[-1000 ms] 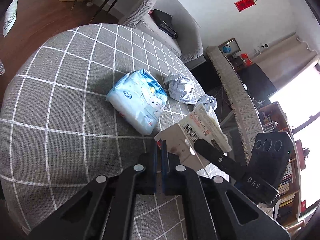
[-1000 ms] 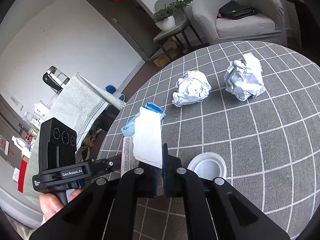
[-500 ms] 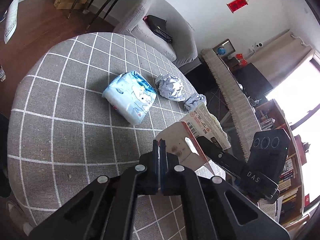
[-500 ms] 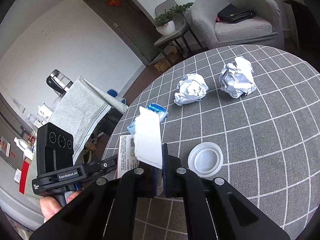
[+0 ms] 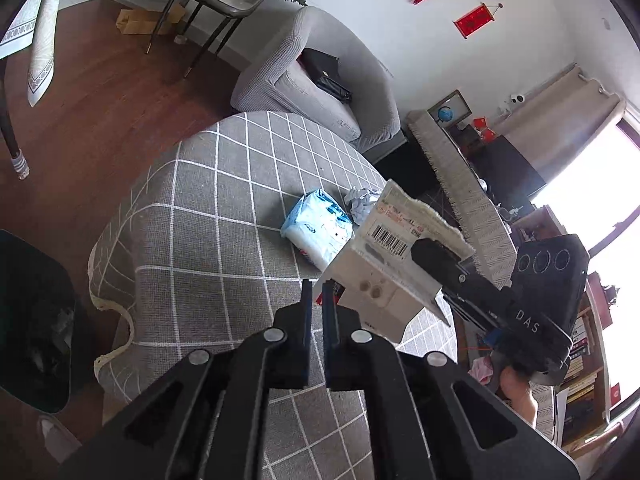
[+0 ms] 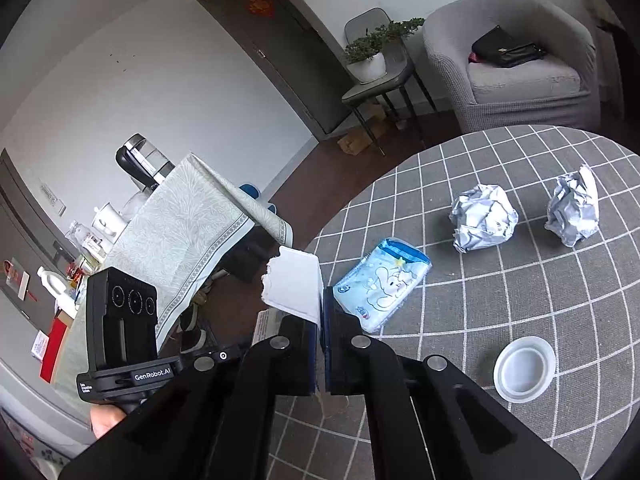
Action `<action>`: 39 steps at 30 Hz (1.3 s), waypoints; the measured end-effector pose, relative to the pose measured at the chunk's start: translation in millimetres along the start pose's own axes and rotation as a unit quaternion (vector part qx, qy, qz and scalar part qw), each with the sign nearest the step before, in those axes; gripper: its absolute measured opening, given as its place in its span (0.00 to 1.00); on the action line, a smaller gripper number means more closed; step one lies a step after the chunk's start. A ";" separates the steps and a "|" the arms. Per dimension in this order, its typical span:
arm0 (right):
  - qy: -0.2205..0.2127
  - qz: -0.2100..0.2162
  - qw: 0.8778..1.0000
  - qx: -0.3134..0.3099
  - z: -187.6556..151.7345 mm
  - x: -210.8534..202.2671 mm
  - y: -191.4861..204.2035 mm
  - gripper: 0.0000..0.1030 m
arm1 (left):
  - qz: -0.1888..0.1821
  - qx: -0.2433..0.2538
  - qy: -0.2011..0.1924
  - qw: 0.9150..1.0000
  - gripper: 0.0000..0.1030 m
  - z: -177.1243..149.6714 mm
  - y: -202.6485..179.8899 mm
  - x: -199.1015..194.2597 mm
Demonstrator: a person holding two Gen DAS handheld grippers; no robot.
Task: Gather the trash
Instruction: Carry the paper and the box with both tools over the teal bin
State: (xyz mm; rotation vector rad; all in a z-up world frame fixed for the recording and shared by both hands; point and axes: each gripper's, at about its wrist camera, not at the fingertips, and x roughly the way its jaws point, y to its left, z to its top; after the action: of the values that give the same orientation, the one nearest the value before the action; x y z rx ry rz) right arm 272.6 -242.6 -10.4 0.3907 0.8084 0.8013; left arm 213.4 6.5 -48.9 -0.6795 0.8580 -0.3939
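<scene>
Currently the right tool [image 6: 321, 316] pinches a torn cardboard piece [image 5: 394, 264] between its fingers, jaws pressed onto the card's edge. Card is held in the air above the near-left edge of the round bench [image 6: 520, 288], clear of the grey checked cloth. In the right wrist view the card [image 6: 294, 286] shows a plain white face w/ a ragged torn left edge; long axis runs forward and slightly up from the fingers, away from the cam. In the left wrist view the same card shows a printed face w/ barcode; long axis runs from lower left to upper right, torn end pointing up and away toward the far side of the room.

Left tool [image 5: 316, 312]: fingers almost together, narrow gap, nothing visible between them. Tip sits just beside the card's lower corner; contact can't be confirmed.

On the bench: blue-white tissue pack [image 6: 382, 282] lies flat, long axis diagonal, just beyond the right tool tip. Two crumpled paper balls [image 6: 482, 222] [image 6: 574, 214] sit further back, apart from each other. White plastic lid [image 6: 524, 370] lies flat, rim up, to the right of the tool.

Dark trash bin [image 5: 32, 320] stands on the floor off the bench's left edge, left wrist view.
</scene>
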 end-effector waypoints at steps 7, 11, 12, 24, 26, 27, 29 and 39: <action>-0.008 0.059 0.998 0.030 4.9 19.3 16.6 0.02 | -0.034 -0.035 -0.009 0.999 0.29 3.3 20.1 -17.7; 0.011 0.087 0.996 0.036 1.9 42.6 31.0 0.02 | -0.021 -0.044 -0.034 0.998 0.18 8.9 32.7 -35.1; 0.015 0.088 0.995 0.034 1.6 47.2 34.7 0.02 | -0.019 -0.049 -0.041 0.998 0.15 10.8 36.8 -40.1; 0.051 0.090 0.995 0.009 -4.5 99.9 74.4 0.02 | 0.025 -0.040 -0.079 0.996 0.09 23.3 74.0 -94.6; 0.059 0.090 0.994 0.005 -6.5 111.7 82.7 0.02 | 0.035 -0.042 -0.083 0.995 0.08 23.8 83.2 -102.6; 0.063 0.089 0.994 0.001 -7.7 117.3 85.9 0.02 | 0.040 -0.043 -0.084 0.995 0.08 23.8 87.9 -106.4; 0.074 0.089 0.993 -0.004 -10.8 129.6 93.8 0.02 | 0.050 -0.046 -0.088 0.994 0.08 24.8 97.1 -113.9; 0.132 0.070 0.988 -0.035 -34.0 193.5 129.5 0.02 | 0.115 -0.049 -0.077 0.989 0.08 24.2 146.6 -140.2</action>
State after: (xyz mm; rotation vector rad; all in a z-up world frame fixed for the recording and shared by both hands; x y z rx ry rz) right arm 266.8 -10.8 -50.3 0.2851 1.0039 1.0243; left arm 155.7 202.1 -60.2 -0.6847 0.8028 -0.0914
